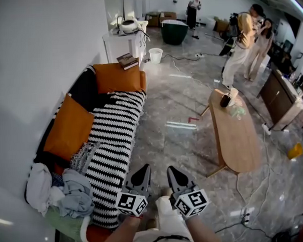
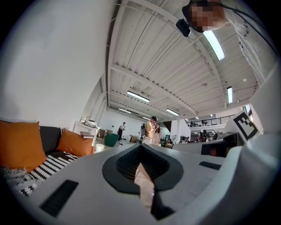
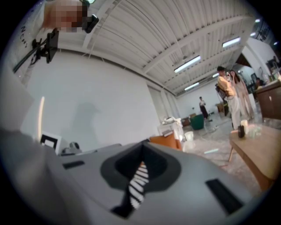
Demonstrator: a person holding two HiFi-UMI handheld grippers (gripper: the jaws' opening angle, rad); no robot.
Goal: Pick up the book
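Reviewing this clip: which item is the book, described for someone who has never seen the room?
Follow the striped sofa along the left wall to its far end, just before the white cabinet. The book lies flat at the top of the last orange cushion. It is the only small, dark, hard-edged thing on that soft seating.

A plain white wall [image 1: 33, 63] runs along the left, behind a sofa [image 1: 83, 88] draped in a black-and-white striped throw [image 1: 117, 137], with orange cushions [image 1: 70, 127] on it. The glossy grey marbled floor [image 1: 180, 96] spreads to an oval light-wood table [image 1: 240, 144], well apart from the sofa. A white cabinet [image 1: 125, 45] stands past the sofa's far end; beyond it sits what looks like a dark green tub [image 1: 173, 33]. Strip lights [image 2: 214, 44] line the ribbed white ceiling [image 2: 167, 74].
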